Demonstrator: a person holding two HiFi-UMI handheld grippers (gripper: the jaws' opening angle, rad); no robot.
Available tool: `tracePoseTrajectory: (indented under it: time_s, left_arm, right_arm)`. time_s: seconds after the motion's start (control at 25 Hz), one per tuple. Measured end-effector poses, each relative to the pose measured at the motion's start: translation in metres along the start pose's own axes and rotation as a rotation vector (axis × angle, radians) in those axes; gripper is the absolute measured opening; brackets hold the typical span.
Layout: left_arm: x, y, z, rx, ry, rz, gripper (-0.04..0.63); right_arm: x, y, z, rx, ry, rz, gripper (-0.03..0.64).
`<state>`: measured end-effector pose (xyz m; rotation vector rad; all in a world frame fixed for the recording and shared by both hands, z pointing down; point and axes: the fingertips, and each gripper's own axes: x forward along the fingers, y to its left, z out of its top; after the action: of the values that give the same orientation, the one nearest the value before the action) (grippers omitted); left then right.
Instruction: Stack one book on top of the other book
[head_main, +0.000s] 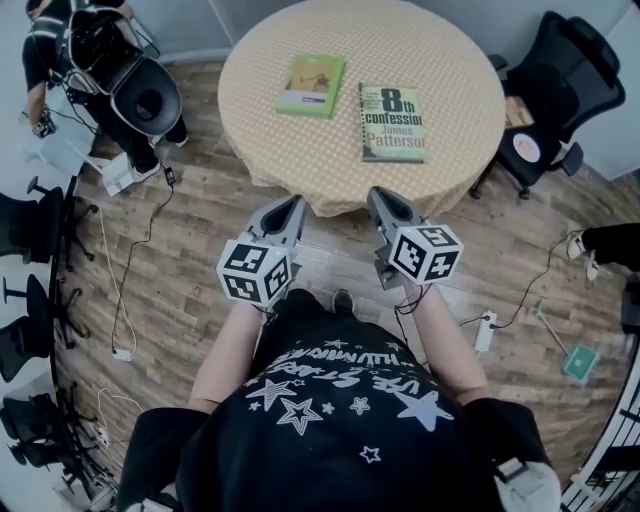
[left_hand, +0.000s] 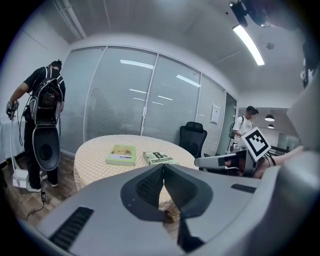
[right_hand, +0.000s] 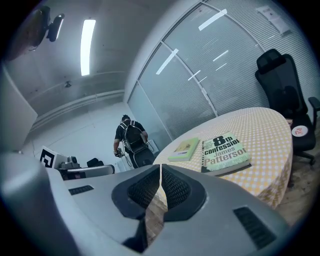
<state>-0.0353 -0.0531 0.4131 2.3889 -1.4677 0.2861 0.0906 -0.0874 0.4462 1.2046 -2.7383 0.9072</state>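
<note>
Left gripper (head_main: 296, 206) and right gripper (head_main: 379, 196), both clamped tight, both empty!
Side by side they hover just short of the round table (head_main: 455, 70); ahead of the left claw lies the green book (head_main: 311, 85), ahead of the right the Patterson book (head_main: 392, 122), the two apart.

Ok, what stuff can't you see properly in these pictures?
- Green book: cover words too small, every view.
- Table legs: hidden under its cloth, head view.
- Table's near edge: hidden behind the shut left gripper, left gripper view.
- Person at the back: too small to tell what they hold, right gripper view.
</note>
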Motion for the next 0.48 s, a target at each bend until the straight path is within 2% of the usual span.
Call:
tracePoseTrajectory:
  time_s: [0.2, 0.48]
  left_arm:
    - [0.004, 0.008, -0.002, -0.011, -0.008, -0.006, 0.008]
    - [0.023, 0.03, -0.008, -0.041, -0.011, -0.05, 0.009]
  right_arm:
    - [0.008, 0.001, -0.005, 0.001, 0.006, -0.007, 0.029]
    - [0.025, -0.006, -0.003, -0.01, 0.008, -0.065, 0.029]
